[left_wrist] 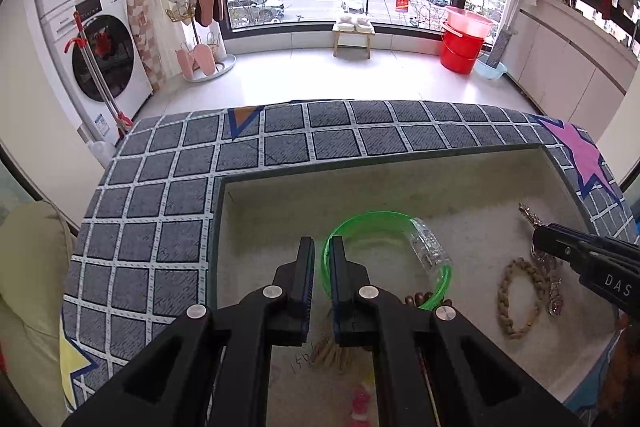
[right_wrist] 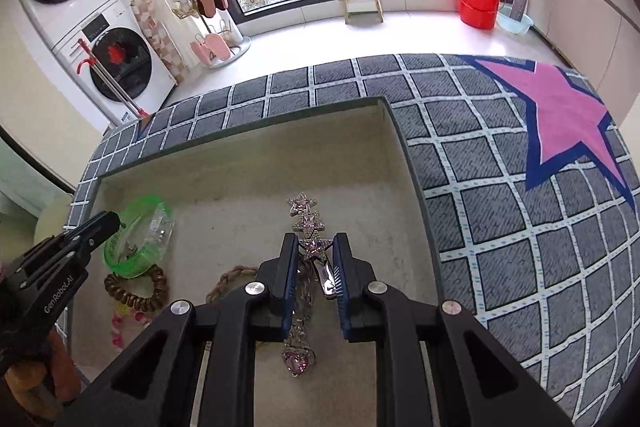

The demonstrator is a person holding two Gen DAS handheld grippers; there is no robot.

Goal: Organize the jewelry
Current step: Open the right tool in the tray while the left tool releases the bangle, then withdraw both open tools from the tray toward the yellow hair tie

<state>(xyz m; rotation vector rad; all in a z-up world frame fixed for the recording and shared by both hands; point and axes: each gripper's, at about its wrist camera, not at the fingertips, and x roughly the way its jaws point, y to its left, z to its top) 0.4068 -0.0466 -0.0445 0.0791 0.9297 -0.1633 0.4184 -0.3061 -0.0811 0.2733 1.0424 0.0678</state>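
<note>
Right-wrist view: a rhinestone star hair clip (right_wrist: 310,227) is seen clamped between the right gripper (right_wrist: 316,259) fingers over the beige tray (right_wrist: 248,163), its long axis running forward along them. Left gripper (left_wrist: 321,263) is apparently pinched on the green bangle (left_wrist: 384,255) rim, nearer the tray's left wall.

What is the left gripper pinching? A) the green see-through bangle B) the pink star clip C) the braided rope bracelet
A: the left gripper has its jaws closed on the rim of the green see-through bangle, while the braided rope bracelet lies apart in the tray.
</note>
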